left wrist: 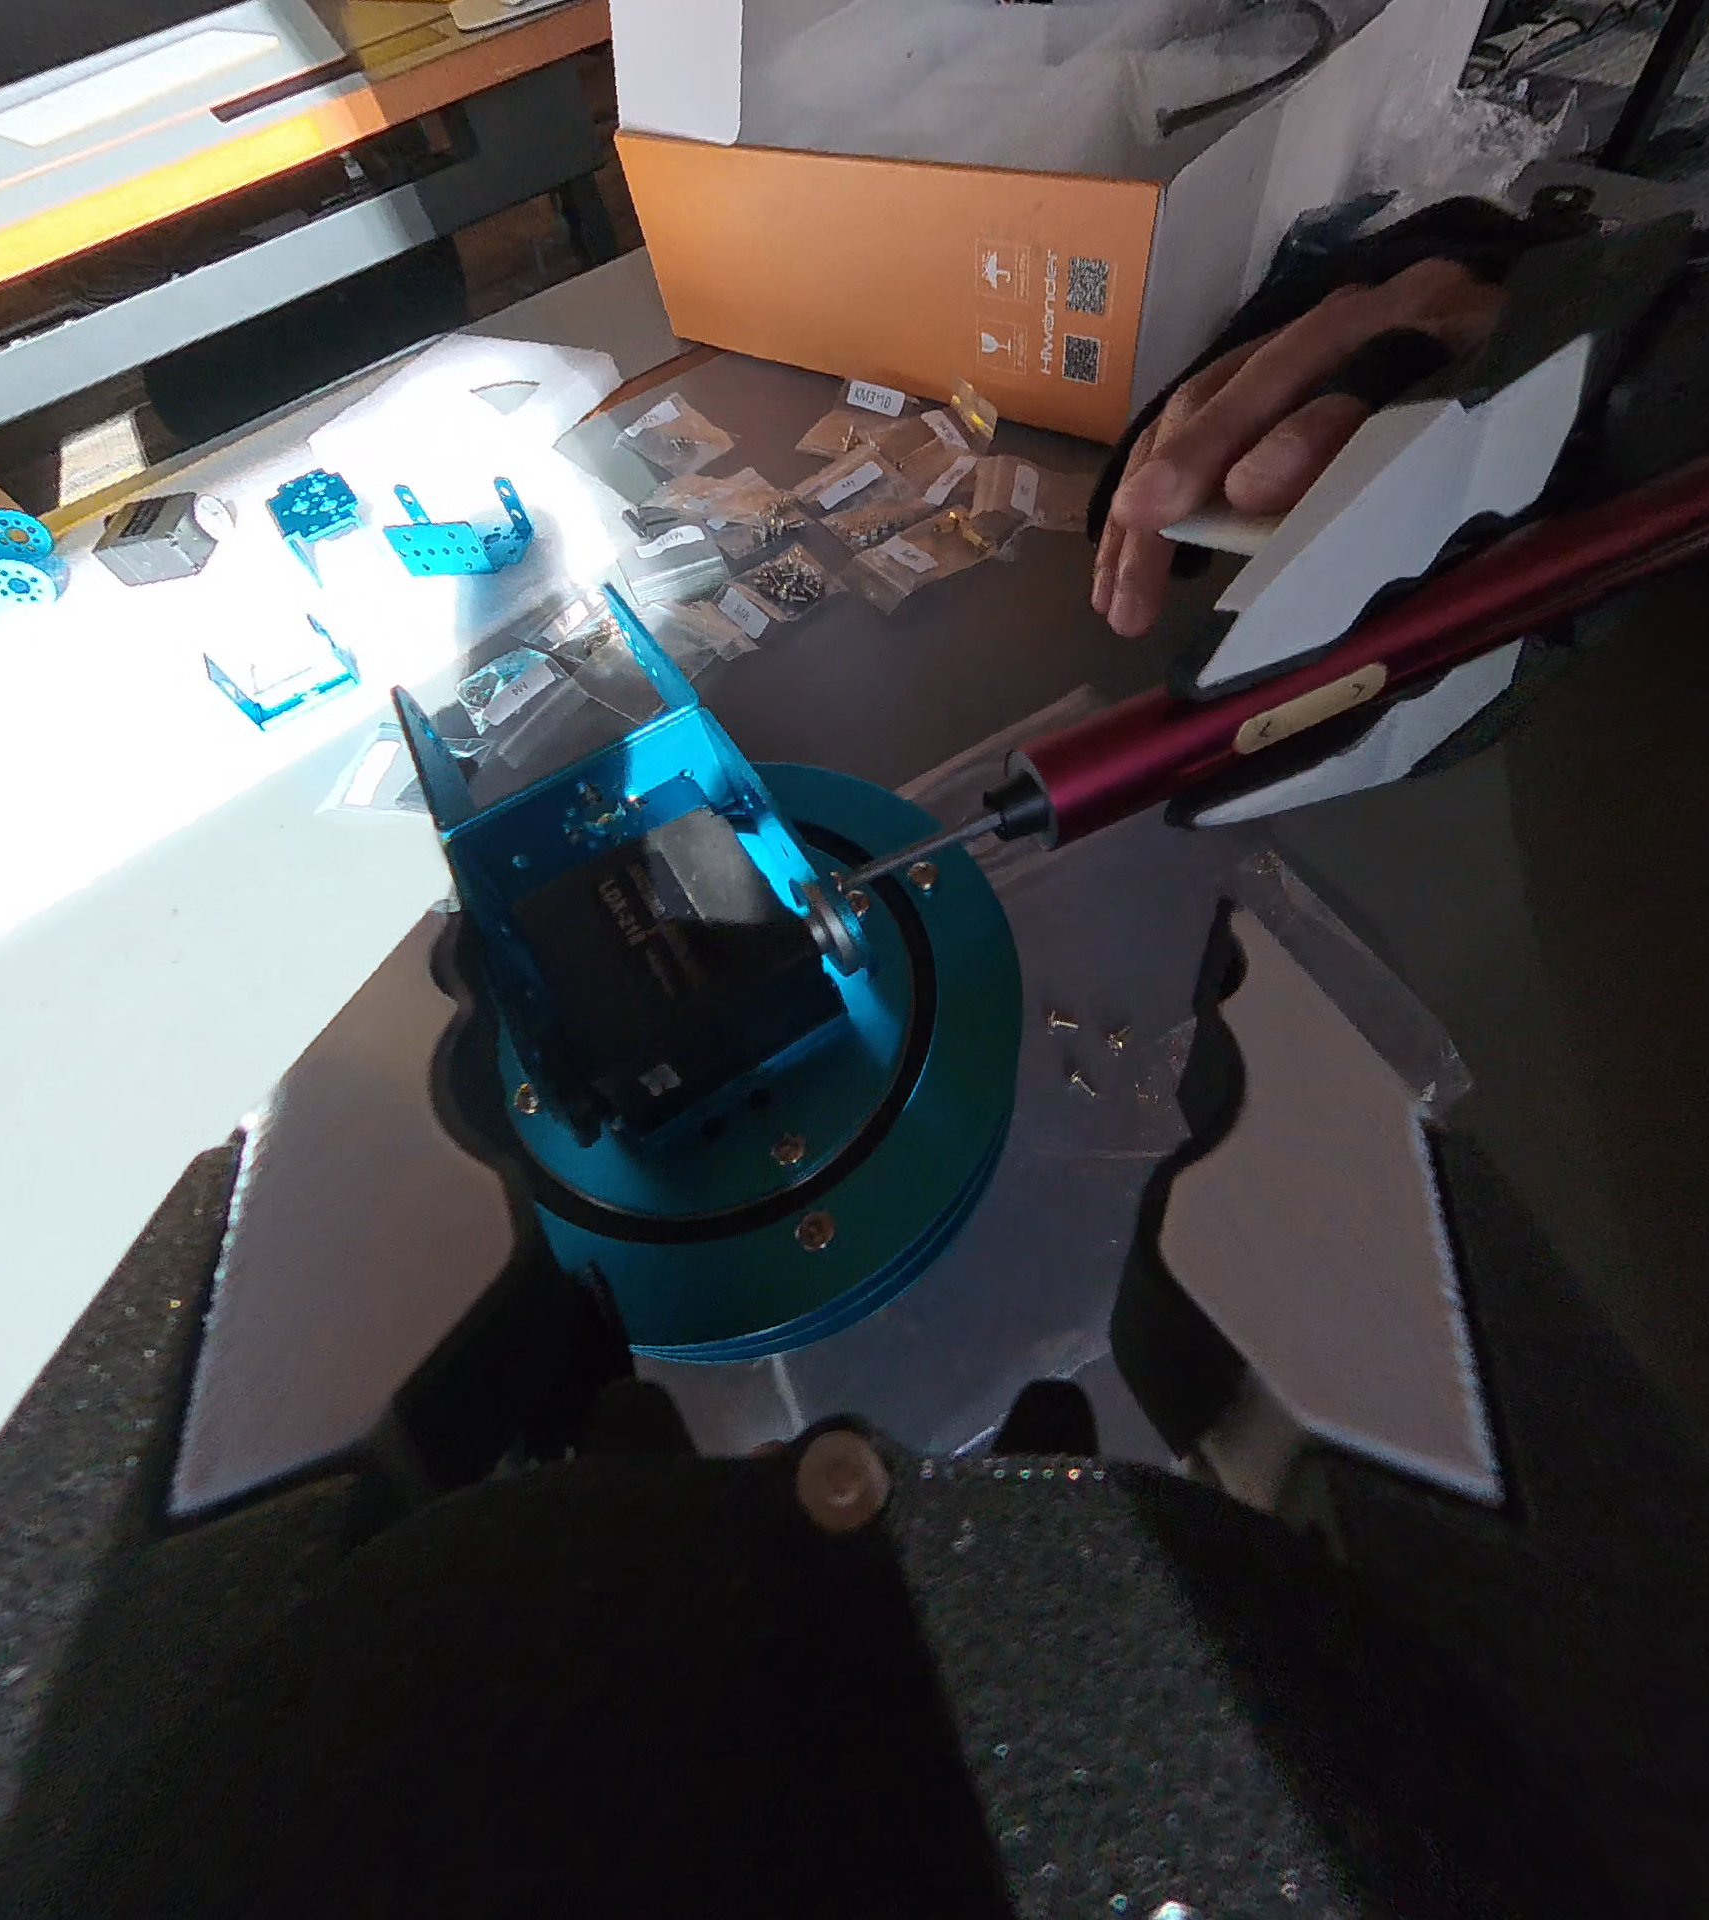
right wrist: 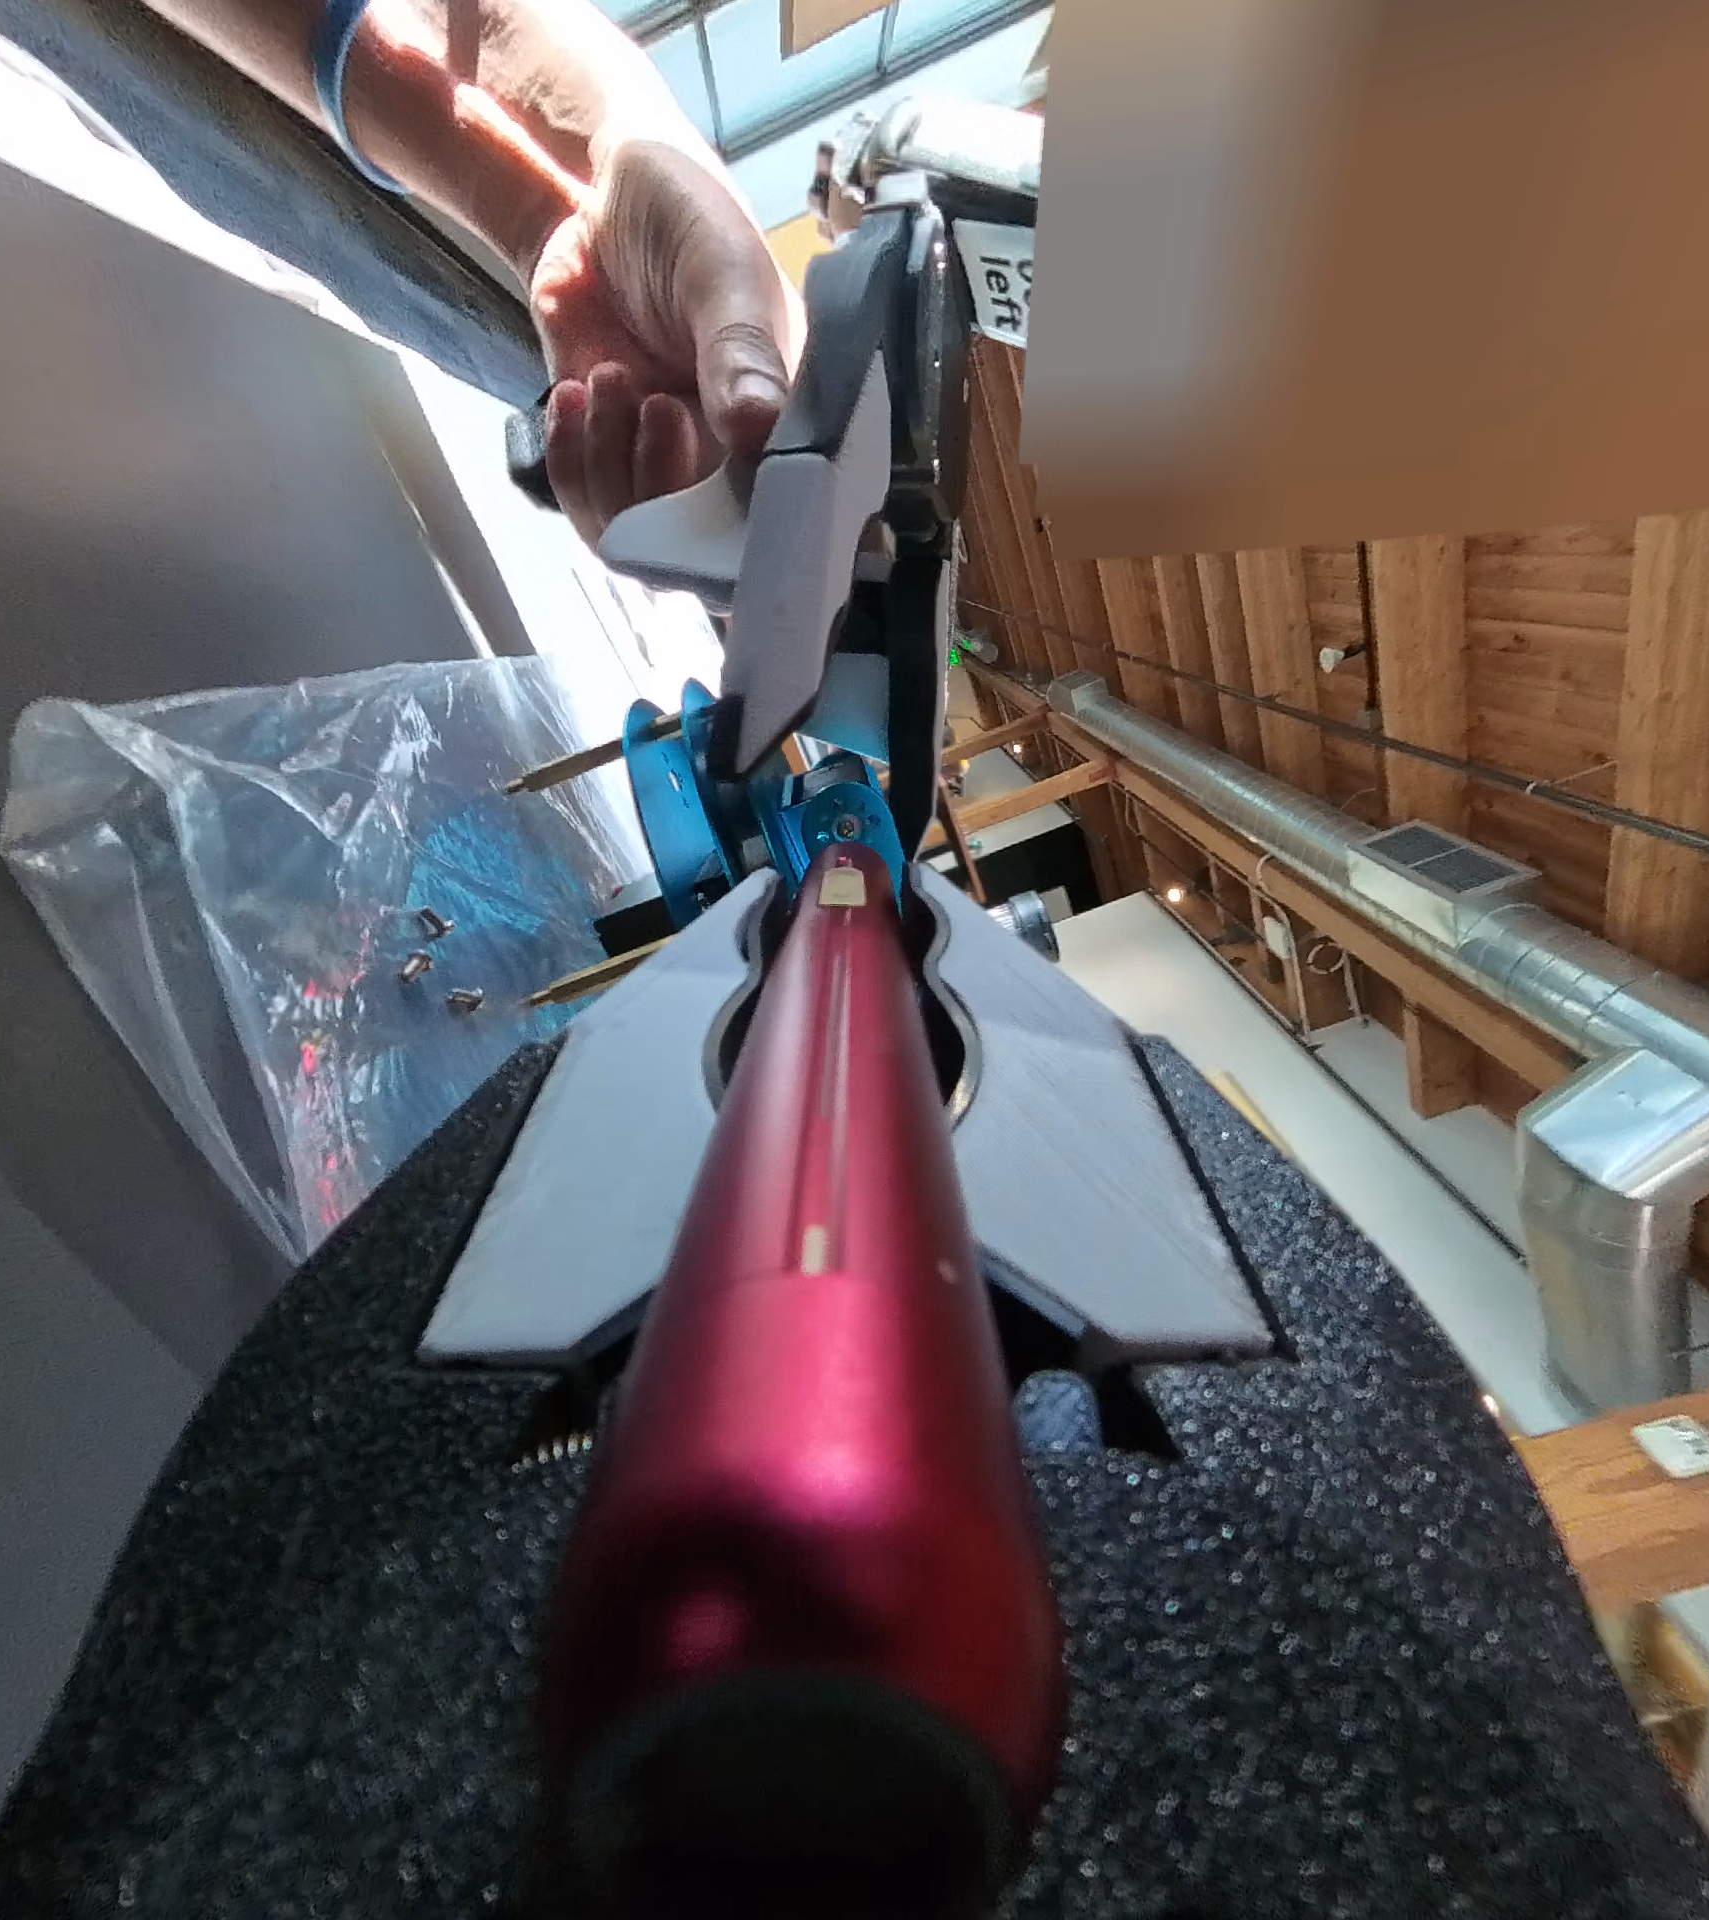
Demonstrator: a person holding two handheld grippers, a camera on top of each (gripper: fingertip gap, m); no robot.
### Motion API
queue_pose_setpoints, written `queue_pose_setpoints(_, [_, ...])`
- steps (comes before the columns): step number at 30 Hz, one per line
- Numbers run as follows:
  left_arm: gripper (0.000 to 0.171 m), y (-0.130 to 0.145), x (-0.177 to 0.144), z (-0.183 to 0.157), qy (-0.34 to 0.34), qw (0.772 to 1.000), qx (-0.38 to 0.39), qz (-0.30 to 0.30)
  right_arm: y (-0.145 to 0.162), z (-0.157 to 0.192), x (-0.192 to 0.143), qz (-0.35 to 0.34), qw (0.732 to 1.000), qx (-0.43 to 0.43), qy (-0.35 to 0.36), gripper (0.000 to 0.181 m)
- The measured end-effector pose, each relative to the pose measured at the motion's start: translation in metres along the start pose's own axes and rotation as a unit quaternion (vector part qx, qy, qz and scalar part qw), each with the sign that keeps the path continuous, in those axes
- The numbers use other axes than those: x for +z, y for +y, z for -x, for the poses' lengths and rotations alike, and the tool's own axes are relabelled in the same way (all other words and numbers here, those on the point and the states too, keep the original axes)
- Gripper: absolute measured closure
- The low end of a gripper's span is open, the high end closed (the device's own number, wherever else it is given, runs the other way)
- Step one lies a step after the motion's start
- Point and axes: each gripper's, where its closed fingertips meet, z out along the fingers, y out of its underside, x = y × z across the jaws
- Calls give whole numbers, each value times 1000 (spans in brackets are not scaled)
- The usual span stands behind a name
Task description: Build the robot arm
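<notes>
A blue round base (left wrist: 777, 1247) stands on brass legs on a clear plastic bag (left wrist: 1349, 987). It carries a black servo (left wrist: 642, 966) inside a blue U bracket (left wrist: 601, 790). My left gripper (left wrist: 845, 956) is open, one finger on each side of the base. The left finger touches the rim and a gap shows on the right. My right gripper (right wrist: 845, 894) is shut on a red electric screwdriver (right wrist: 829, 1247). The right gripper (left wrist: 1188, 748) also shows in the left wrist view. The screwdriver (left wrist: 1349, 686) has its bit tip at the servo's round side horn (left wrist: 834, 925). Loose screws (left wrist: 1089, 1049) lie beside the base.
An orange and white box (left wrist: 891, 270) stands at the back. Small bags of screws (left wrist: 829, 499), blue brackets (left wrist: 455, 530) and a grey servo (left wrist: 154, 535) lie on the table beyond the base. A person's hand (left wrist: 1214, 457) holds the right gripper.
</notes>
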Motion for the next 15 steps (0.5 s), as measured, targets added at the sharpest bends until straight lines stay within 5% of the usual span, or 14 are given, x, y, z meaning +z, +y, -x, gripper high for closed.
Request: queue_pose_setpoints(15, [29, -14, 7, 4, -47, 994, -93, -33, 6, -6, 1, -1, 998, 59, -9, 160])
